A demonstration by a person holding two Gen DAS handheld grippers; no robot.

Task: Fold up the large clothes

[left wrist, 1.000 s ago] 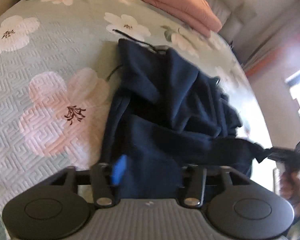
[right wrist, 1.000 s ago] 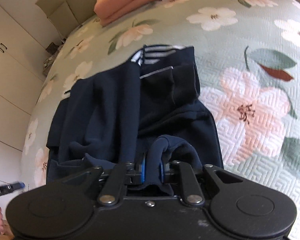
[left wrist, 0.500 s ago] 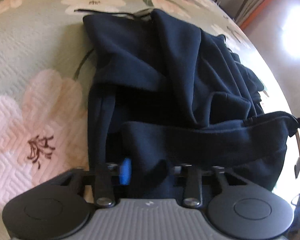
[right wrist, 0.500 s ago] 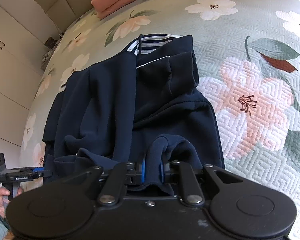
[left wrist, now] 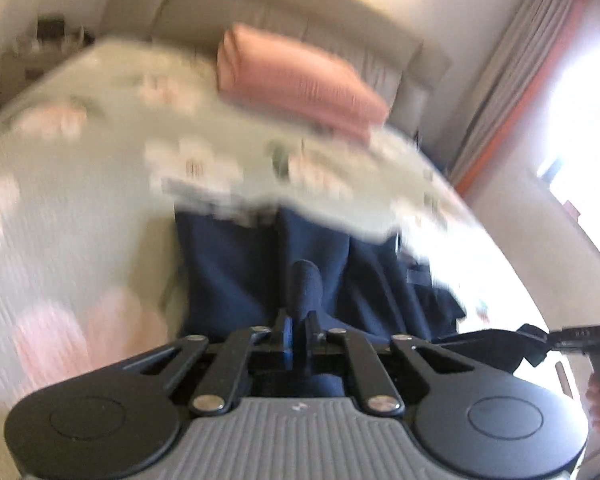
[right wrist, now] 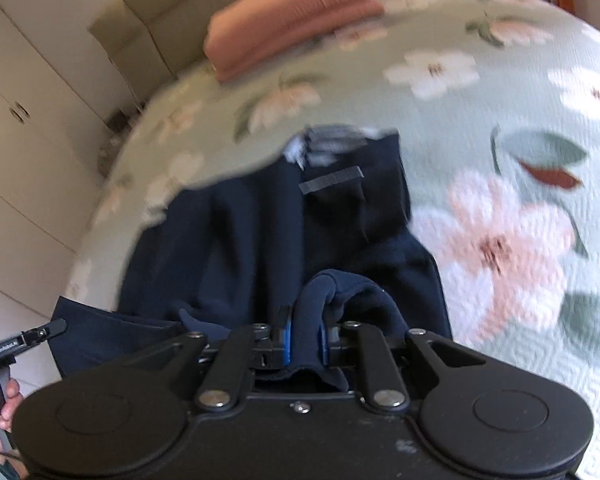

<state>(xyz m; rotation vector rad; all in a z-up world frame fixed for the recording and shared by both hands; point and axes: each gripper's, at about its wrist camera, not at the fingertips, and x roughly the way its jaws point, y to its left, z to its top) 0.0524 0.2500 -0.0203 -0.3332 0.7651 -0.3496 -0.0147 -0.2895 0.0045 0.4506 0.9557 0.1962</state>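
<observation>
Moved: my left tongs (left wrist: 298, 334) have just been closing and now pinch a fold of the navy garment (left wrist: 236, 272); a second ago they stood spread over the cloth, and that view now shows more of the room beyond the bed.
Left tongs: pressed together on a raised ridge of navy cloth, which stands up between the blue pads (left wrist: 287, 336).
Right tongs (right wrist: 305, 338): pinching a bunched edge of the same garment, as they did before.
Garment: lies on the bed, its striped collar (right wrist: 328, 144) at the far end, near edge lifted between both tongs.
Bed: I see a pale green floral quilt (right wrist: 500, 128), with a folded pink blanket (right wrist: 292, 12) near the headboard.
Blur: left view is smeared, so I cannot read fine detail.
</observation>
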